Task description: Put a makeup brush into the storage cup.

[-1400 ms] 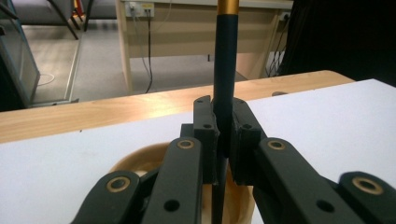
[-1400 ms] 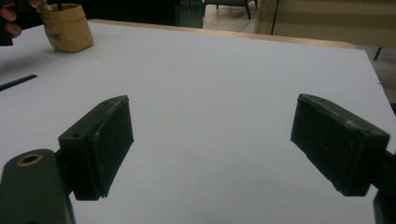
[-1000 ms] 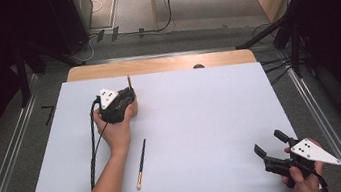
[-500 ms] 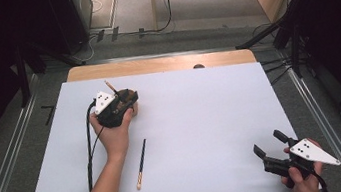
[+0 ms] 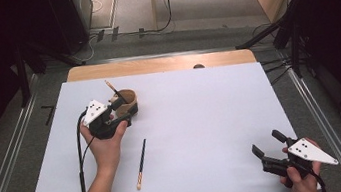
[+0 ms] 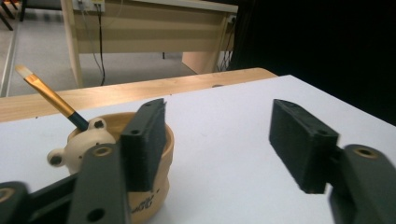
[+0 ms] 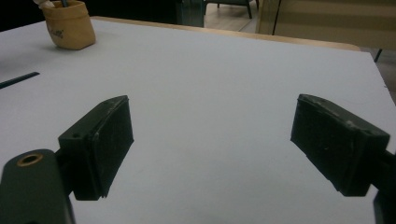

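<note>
A white-topped table [image 5: 202,122] carries a tan cup [image 5: 128,102] and a loose paintbrush [image 5: 141,163].

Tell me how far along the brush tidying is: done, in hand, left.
Done: one gold-ferruled paintbrush stands tilted in the tan bear-shaped holder cup.

In hand: nothing gripped. The left gripper is open beside the cup; the right gripper is open near the white table corner.

Left, judging by the layout: the dark-handled paintbrush lying flat on the table likely goes in next.
</note>
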Available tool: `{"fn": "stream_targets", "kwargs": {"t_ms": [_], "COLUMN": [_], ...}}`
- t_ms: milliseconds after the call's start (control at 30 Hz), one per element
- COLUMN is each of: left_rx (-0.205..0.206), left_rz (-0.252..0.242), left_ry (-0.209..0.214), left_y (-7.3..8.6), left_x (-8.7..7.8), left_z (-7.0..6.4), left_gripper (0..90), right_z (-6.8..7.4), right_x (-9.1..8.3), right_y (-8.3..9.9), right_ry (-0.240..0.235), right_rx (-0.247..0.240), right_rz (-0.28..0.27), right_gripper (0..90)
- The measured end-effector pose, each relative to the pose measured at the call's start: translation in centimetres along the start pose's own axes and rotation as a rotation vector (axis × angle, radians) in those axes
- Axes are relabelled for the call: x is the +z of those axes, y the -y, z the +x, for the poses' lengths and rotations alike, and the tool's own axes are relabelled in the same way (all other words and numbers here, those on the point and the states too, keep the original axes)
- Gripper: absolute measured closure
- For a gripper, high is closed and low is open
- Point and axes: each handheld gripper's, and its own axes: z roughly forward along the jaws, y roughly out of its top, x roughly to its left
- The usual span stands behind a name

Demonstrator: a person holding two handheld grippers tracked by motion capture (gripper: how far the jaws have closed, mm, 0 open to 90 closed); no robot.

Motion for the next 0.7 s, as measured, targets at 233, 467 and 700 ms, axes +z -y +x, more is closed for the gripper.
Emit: {"fn": "stream_targets", "kwargs": {"t_ms": [233, 467, 700], "left_rx": [-0.015, 0.008, 0.023], "left_rz": [0.025, 0.037, 0.021], "left_ry": [0.068, 0.077, 0.057], "left_y": [0.2, 0.7, 1.2], "left_x": [-1.9, -3.6, -5.3], "left_z": [0.3, 0.5, 0.9], "left_gripper": [13.4, 0.0, 0.0], "right_z": [0.2, 0.3, 0.3], "right_x": [0.2, 0.3, 0.2], "right_y": [-0.1, -0.1, -0.2], "right_ry": [-0.002, -0.003, -0.005], "right_rx": [-0.007, -0.008, -0.016], "right_rz": [0.002, 0.003, -0.003], "right_gripper": [13.9, 13.9, 13.9]}}
